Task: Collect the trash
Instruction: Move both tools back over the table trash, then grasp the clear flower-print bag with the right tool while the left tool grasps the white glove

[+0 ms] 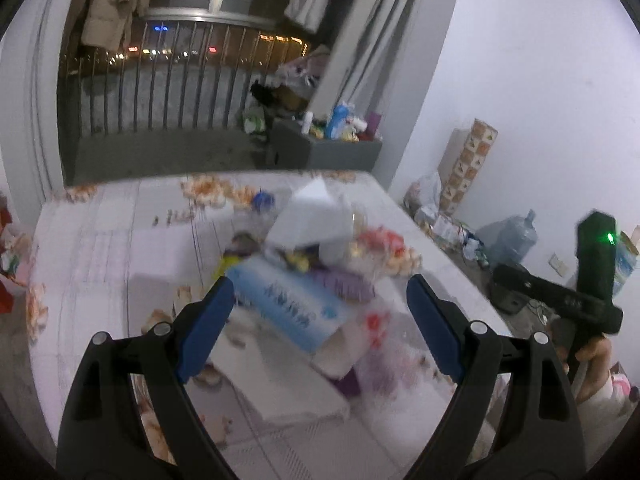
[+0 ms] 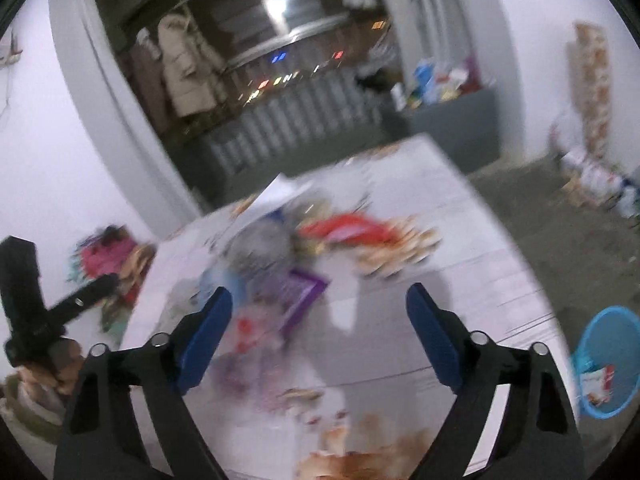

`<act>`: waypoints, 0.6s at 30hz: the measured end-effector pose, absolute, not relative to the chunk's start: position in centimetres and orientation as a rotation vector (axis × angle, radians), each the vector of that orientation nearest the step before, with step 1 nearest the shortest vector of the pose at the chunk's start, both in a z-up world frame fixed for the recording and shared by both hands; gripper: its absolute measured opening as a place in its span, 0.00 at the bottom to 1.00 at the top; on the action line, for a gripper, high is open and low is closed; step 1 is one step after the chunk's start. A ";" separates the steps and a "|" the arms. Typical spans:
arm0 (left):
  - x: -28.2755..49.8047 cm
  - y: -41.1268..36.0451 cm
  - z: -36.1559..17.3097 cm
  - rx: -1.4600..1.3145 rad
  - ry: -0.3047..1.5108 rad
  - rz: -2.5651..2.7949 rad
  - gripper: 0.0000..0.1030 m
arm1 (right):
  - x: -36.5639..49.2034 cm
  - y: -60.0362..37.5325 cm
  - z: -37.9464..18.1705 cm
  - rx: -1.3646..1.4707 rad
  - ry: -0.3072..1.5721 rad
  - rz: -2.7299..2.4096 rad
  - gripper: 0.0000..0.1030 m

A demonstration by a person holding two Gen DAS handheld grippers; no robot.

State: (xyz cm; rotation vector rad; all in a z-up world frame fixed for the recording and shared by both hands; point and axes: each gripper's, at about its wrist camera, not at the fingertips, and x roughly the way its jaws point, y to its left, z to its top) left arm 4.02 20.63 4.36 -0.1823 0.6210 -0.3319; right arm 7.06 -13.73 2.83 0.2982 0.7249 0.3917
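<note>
A blurred heap of trash lies on a table point(image 1: 100, 264) with a floral cover. In the heap are a blue-and-white pack point(image 1: 288, 304), a white box point(image 1: 316, 216), a purple wrapper point(image 1: 344, 284) and a red-and-white bag point(image 1: 380, 240). My left gripper point(image 1: 320, 284) hovers open over the near side of the heap, nothing between its blue pads. In the right wrist view my right gripper point(image 2: 320, 300) also stands open above the table point(image 2: 460, 264), right of a purple packet point(image 2: 300, 296) and nearer than a red wrapper point(image 2: 348, 228). Neither gripper holds anything.
A blue basket point(image 2: 608, 364) with a wrapper inside stands on the floor right of the table. Beyond the table are a balcony railing point(image 1: 160, 92) and a grey cabinet point(image 1: 332, 152) topped with bottles. A water jug point(image 1: 508, 240) and bags sit by the right wall.
</note>
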 end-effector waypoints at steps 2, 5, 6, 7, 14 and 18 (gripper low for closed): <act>4.1 20.6 3.5 -0.184 0.642 -0.340 0.81 | 7.9 -12.4 1.9 0.306 0.771 0.421 0.75; 4.1 20.2 2.6 -0.175 0.667 -0.347 0.80 | 9.2 -10.6 -0.4 0.332 0.876 0.475 0.68; 4.1 20.1 2.4 -0.166 0.672 -0.353 0.78 | 9.7 -10.2 -1.0 0.342 0.899 0.491 0.65; 4.5 19.5 2.2 -0.161 0.677 -0.356 0.76 | 10.2 -9.7 -1.7 0.358 0.926 0.509 0.64; 5.1 18.8 0.2 -0.130 0.729 -0.370 0.65 | 11.6 -8.3 -5.0 0.396 1.058 0.556 0.51; 4.9 18.9 -0.4 -0.127 0.745 -0.356 0.60 | 11.8 -8.2 -6.2 0.390 1.106 0.560 0.37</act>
